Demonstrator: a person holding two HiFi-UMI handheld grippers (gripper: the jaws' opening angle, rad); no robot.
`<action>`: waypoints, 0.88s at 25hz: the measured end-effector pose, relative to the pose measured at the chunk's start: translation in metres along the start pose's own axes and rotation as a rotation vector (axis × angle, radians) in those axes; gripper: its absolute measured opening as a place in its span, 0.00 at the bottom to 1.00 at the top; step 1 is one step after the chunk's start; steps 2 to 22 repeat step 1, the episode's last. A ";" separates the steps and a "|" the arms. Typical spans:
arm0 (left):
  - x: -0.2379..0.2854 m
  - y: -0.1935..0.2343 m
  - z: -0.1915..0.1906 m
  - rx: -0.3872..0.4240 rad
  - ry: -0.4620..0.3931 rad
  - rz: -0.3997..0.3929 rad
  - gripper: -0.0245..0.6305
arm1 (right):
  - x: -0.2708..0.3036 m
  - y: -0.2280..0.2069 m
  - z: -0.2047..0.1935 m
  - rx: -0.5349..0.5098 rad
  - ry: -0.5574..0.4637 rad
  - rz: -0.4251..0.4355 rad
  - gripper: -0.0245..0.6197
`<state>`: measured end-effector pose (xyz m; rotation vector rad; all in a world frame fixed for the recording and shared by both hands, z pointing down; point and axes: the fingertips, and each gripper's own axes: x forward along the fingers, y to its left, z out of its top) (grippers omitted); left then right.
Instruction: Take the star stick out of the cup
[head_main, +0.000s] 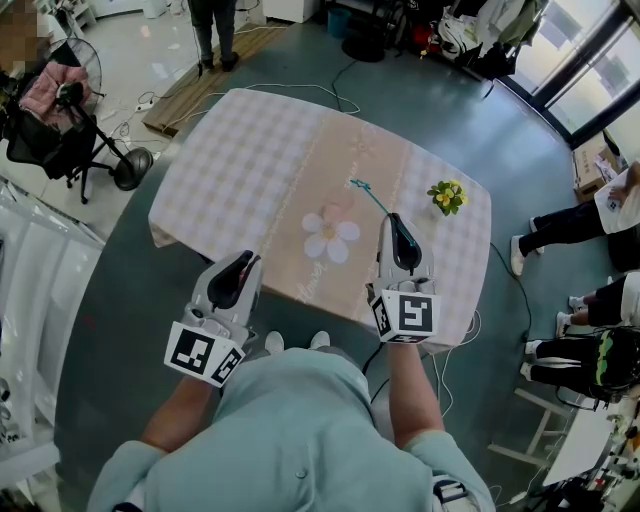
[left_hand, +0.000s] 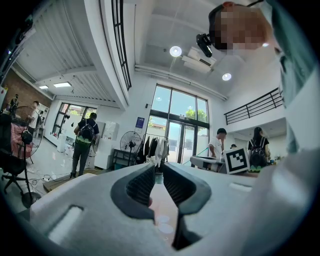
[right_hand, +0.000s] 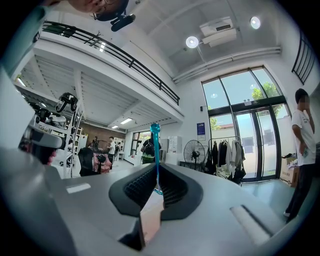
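Note:
My right gripper is shut on a thin teal star stick and holds it over the table's right half. The stick slants up and left to its star-shaped end. In the right gripper view the stick rises straight from between the closed jaws of that gripper to a rounded tip. A small cup of yellow flowers stands on the table to the right of the stick, apart from it. My left gripper hovers over the near left table edge; its jaws meet with nothing between them.
The table carries a pink checked cloth with a flower print. A floor fan and a clothes rack stand at the left. People's legs and a chair are at the right. A cable lies beyond the table.

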<state>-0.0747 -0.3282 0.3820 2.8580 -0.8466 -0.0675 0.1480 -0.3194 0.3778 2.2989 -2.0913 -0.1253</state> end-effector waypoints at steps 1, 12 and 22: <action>0.000 0.000 0.000 0.000 0.001 0.000 0.11 | 0.000 0.000 0.000 0.001 0.000 0.000 0.05; 0.000 0.000 0.000 0.000 0.001 0.000 0.11 | 0.000 0.000 0.000 0.001 0.000 0.000 0.05; 0.000 0.000 0.000 0.000 0.001 0.000 0.11 | 0.000 0.000 0.000 0.001 0.000 0.000 0.05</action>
